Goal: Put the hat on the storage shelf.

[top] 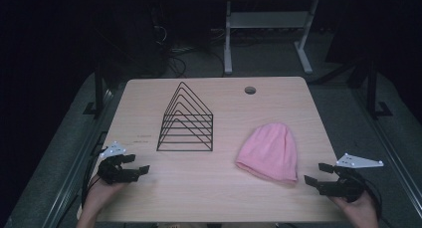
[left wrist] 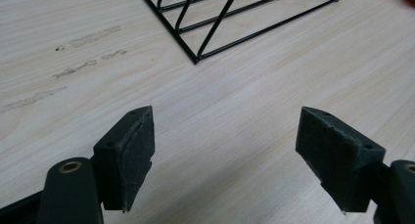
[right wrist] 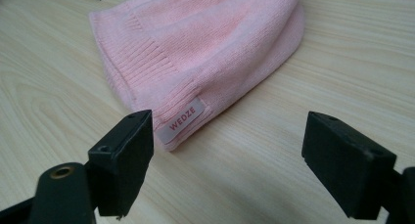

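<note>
In right gripper view, WEDZE label (right wrist: 185,118) on pink beanie (right wrist: 205,43); both grippers' fingers spread, empty.

Black fingers (left wrist: 127,155), grey triangular plates (top: 113,149)

Small white label (right wrist: 184,119) reading "WEDZE" in pink capitals, sitting on the ribbed hem corner of the pink knitted hat (right wrist: 205,43), no other readable text showing anywhere around the hat
</note>
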Tool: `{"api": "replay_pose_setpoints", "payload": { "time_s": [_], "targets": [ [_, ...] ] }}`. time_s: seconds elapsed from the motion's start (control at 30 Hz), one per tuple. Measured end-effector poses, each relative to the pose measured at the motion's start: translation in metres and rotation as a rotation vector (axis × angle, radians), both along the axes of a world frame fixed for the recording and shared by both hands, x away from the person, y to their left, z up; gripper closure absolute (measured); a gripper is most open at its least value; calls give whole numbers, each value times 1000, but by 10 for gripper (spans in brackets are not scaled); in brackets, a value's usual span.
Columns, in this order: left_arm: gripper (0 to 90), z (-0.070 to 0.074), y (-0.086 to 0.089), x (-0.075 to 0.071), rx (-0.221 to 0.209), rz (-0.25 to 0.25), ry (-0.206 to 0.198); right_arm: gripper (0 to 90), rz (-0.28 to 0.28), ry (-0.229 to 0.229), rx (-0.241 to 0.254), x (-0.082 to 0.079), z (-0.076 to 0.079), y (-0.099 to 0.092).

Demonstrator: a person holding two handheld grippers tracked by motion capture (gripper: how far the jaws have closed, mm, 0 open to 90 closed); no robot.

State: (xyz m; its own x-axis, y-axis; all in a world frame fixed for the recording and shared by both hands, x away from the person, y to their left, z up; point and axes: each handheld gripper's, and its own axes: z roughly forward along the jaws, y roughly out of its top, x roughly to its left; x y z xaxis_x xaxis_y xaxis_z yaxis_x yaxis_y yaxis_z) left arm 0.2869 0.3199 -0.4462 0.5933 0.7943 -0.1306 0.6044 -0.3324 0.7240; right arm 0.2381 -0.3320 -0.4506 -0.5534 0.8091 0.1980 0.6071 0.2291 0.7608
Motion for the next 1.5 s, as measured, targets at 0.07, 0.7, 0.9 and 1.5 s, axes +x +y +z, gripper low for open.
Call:
{"api": "replay_pose_setpoints", "payload": {
  "time_s": [0.07,0.7,0.9,1.5],
  "targets": [
    [221,0,0,1,14,-11,0,189,0,6,-4,1,0,0],
    [222,1,0,2,10,-10,-14,180,26,51,24,40,0,14],
    [222,-1,2,1,11,-6,-4,182,37,80,64,52,1,15],
    [222,2,4,0,-7,1,-9,193,105,121,-1,93,30,29]
  ]
}}
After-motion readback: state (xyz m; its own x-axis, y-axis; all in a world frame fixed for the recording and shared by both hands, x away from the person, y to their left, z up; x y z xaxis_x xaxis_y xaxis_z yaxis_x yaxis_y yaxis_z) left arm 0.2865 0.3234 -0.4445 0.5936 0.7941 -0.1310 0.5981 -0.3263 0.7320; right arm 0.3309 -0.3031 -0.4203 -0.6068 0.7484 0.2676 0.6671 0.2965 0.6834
